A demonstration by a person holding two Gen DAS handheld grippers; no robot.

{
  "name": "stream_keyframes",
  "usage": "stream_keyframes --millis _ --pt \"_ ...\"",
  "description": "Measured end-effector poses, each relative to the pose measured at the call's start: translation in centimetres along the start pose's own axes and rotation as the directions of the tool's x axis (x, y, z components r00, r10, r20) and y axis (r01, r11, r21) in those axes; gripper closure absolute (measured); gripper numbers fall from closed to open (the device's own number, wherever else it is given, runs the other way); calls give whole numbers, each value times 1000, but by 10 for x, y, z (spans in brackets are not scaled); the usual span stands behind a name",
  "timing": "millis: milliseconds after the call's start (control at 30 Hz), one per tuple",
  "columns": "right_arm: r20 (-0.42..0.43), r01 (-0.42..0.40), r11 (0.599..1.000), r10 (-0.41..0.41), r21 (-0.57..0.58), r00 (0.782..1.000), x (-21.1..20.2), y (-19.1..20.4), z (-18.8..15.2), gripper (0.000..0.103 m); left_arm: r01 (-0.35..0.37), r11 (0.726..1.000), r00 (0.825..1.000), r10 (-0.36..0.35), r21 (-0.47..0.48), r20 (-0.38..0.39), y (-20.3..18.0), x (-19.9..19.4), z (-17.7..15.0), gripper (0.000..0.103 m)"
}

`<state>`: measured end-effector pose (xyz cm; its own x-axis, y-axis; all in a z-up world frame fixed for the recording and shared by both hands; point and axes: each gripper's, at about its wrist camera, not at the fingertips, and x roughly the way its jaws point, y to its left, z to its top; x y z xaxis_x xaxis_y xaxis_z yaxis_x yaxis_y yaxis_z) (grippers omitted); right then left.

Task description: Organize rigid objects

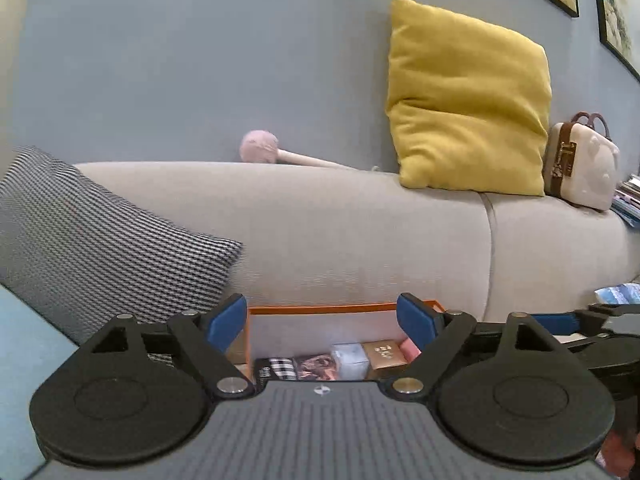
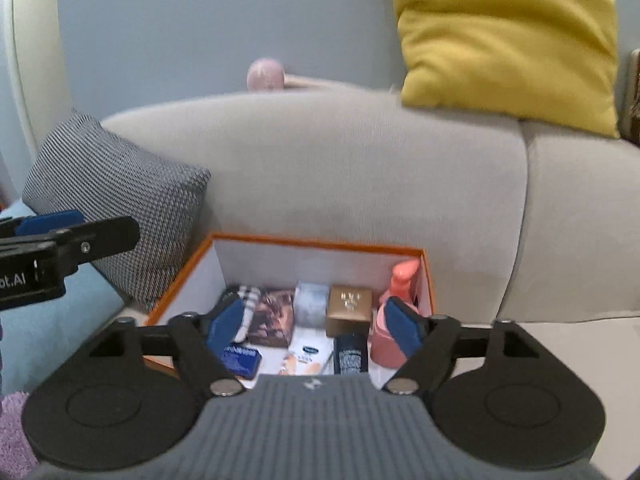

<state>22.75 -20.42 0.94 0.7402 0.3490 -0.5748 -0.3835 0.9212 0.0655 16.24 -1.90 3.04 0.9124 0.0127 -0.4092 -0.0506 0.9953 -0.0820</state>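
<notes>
Grey sofa (image 2: pixel 360 184) across the back, yellow cushion (image 2: pixel 508 40) at 1 o'clock, checked cushion (image 2: pixel 120 208) at 9, orange box (image 2: pixel 320 246) at 6 against the sofa, holding pink bottle (image 2: pixel 394 312) upright, gold box (image 2: pixel 349 310), small packs, left gripper (image 1: pixel 322 328) and right gripper (image 2: pixel 316 328) above it, both wide apart, empty.

Orange box (image 1: pixel 340 309): near half hidden behind left tongs (image 1: pixel 322 324). Magazines (image 1: pixel 628 200) cut by right edge. Sofa back (image 2: pixel 360 152) motion-blurred.
</notes>
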Motion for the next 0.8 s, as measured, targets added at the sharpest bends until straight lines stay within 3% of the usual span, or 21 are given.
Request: stream_keyframes --millis 233,433,500,667,800 --pt "62 43 999 -41 -26 997 -17 17 -20 10 -83 996 996 84 -27 16 10 -11 -21 3" --pt "45 63 998 -63 -6 997 -10 16 -38 9 -179 983 983 180 -32 33 15 -5 -46 2" --pt "41 74 997 -74 1 996 -9 15 -43 9 -203 979 979 203 -30 -1 16 2 -55 3" --pt "36 89 996 -90 20 995 -4 12 -54 9 -170 983 981 161 -74 -112 19 20 -73 3" --pt "-5 82 996 -82 41 997 5 10 -63 9 -172 984 975 163 -48 -150 12 25 -79 2"
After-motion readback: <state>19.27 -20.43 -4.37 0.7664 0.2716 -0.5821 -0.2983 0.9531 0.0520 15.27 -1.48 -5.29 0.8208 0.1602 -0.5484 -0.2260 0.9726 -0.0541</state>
